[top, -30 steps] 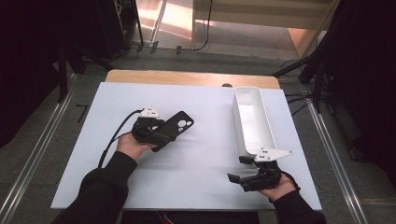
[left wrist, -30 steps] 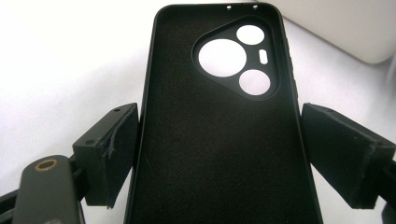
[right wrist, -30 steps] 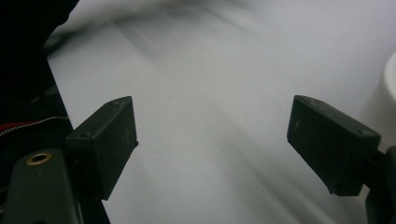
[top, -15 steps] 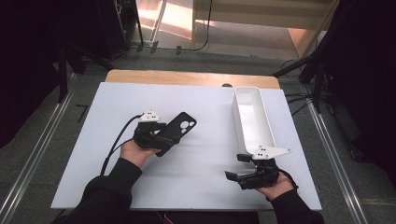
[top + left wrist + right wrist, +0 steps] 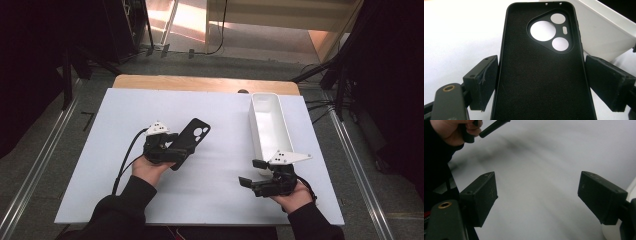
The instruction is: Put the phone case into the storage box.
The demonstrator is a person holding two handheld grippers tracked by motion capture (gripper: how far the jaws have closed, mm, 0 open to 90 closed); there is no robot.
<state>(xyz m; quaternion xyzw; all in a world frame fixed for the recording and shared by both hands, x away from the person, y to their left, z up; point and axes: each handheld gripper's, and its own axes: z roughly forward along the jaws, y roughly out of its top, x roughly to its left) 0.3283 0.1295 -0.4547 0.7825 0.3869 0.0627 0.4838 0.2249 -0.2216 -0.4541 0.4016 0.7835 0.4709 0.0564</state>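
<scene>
A black phone case [image 5: 192,136] with round camera cut-outs sits in my left gripper [image 5: 176,150], left of the table's middle, its inner side facing up. In the left gripper view the case [image 5: 541,75] runs lengthwise between the two pads, and both pads press on its long edges. My right gripper [image 5: 250,172] rests near the front right of the table, by the near end of the white bin [image 5: 270,125]. Its jaws stand wide apart with only the white surface between them [image 5: 537,195].
The long, narrow white bin has nothing in it and runs front to back at the right. A white sheet [image 5: 100,165] covers the table, with a wooden edge [image 5: 200,82] at the back. Metal rails [image 5: 35,175] and dark stands flank the table.
My left hand, with the phone case still in its gripper, has shifted a little toward the near edge and to the right. The right hand has stayed put.
</scene>
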